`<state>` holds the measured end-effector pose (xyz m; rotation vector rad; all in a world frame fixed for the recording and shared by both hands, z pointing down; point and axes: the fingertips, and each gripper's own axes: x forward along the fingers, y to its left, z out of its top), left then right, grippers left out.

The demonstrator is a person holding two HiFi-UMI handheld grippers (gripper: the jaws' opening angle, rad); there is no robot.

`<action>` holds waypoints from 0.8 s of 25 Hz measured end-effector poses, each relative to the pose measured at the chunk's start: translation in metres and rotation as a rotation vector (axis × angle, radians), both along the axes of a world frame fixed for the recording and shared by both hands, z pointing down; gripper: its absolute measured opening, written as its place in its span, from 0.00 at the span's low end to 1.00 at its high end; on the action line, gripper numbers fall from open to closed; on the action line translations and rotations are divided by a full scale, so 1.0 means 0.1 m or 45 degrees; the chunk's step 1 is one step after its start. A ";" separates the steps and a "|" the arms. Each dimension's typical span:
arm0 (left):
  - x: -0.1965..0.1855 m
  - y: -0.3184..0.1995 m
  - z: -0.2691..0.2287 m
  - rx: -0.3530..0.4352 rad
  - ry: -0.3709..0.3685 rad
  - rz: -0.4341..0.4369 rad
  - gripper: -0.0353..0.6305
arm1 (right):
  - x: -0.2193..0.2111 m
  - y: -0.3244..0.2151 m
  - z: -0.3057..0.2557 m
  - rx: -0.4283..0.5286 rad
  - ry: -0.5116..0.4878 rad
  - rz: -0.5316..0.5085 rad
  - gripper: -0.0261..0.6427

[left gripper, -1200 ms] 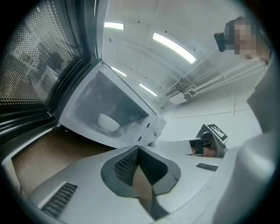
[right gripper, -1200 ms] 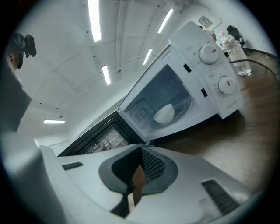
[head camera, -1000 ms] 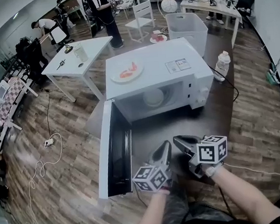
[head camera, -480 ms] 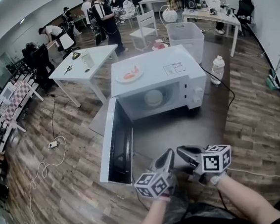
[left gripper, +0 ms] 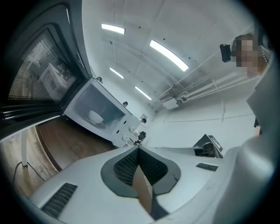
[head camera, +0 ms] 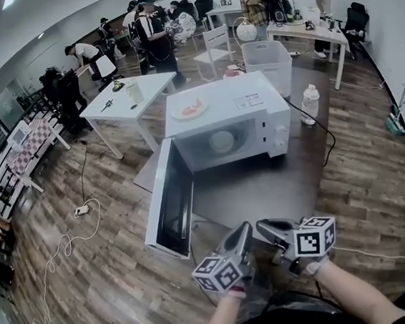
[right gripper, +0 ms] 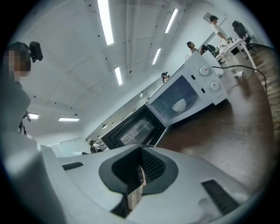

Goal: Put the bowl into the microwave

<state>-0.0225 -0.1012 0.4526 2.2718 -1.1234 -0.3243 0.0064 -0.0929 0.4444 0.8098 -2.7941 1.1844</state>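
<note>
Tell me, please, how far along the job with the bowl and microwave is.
Done: the white bowl sits inside the microwave. In hand: nothing; the left hand-held gripper and right hand-held gripper are both shut, empty, held back from it. Left: the door stands open, perhaps to close.

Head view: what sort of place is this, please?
Probably a shared lab or workshop, not a home kitchen. The microwave stands low in the middle of the room, people work around white tables behind it, and a loose cable lies on the wooden floor.
</note>
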 end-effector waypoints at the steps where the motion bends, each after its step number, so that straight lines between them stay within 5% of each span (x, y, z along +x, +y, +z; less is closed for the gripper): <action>1: 0.00 0.05 -0.02 0.004 -0.001 0.002 0.06 | 0.01 0.06 -0.02 0.004 -0.003 -0.006 0.04; 10: 0.07 0.42 -0.17 0.084 -0.137 0.055 0.06 | 0.17 0.45 -0.23 0.053 -0.049 -0.051 0.04; 20: 0.07 0.50 -0.23 0.101 -0.135 0.075 0.06 | 0.21 0.55 -0.25 0.057 -0.100 -0.051 0.04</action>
